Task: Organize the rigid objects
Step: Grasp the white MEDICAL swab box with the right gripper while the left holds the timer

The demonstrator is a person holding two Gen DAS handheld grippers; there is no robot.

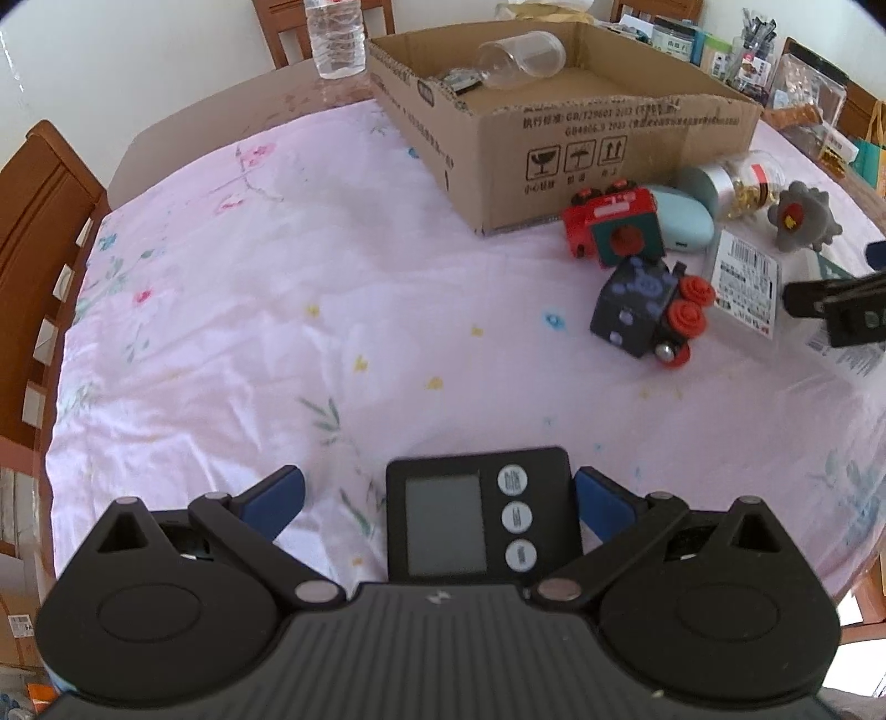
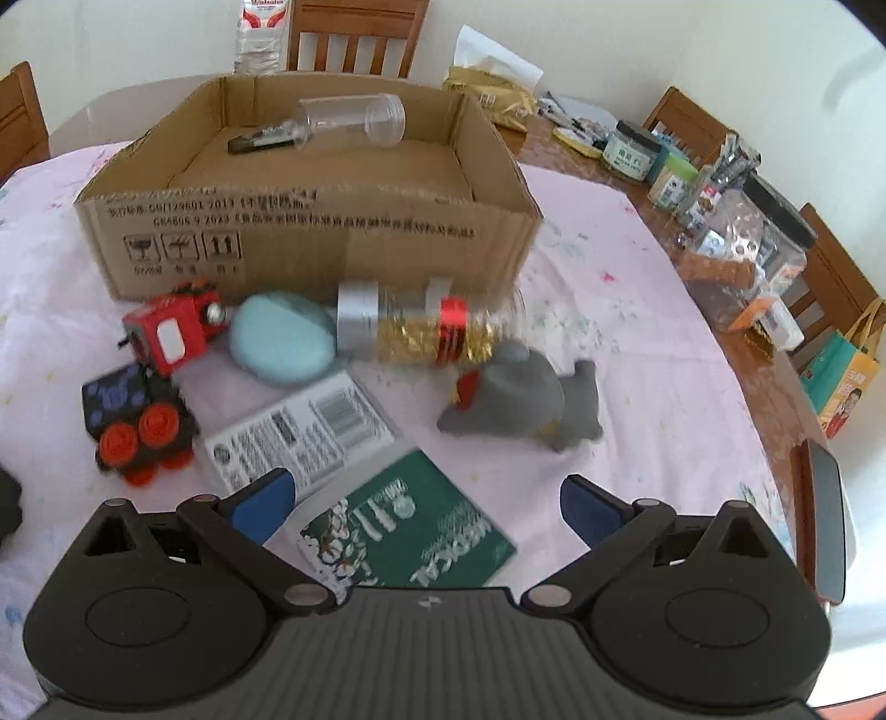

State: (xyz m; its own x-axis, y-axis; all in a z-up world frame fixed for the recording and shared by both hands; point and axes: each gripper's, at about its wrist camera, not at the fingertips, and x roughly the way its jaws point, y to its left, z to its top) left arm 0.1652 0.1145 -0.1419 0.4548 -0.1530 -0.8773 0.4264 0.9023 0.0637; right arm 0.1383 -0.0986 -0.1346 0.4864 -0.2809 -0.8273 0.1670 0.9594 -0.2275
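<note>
Rigid objects mostly unsorted: only clear jar (image 2: 354, 119) in box (image 2: 310, 232), toys heaped on bench (image 1: 249, 332). Left claw (image 1: 440, 498) spread around timer (image 1: 479, 515), not clamped; right claw (image 2: 426, 504) spread, empty.

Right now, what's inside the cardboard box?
In the cardboard box: a clear plastic jar on its side and a small dark item beside it. The near wall hides the floor just behind it.

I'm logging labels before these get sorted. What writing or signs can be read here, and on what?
"GB/T29601" with three handling pictograms: front of the cardboard box; its other print is too blurred.
"MEDICAL": green packet, seen upside down.
Barcode, small print unreadable: white packet.
Red-and-white label, letters unclear: water bottle.
Timer buttons: blurred.
</note>
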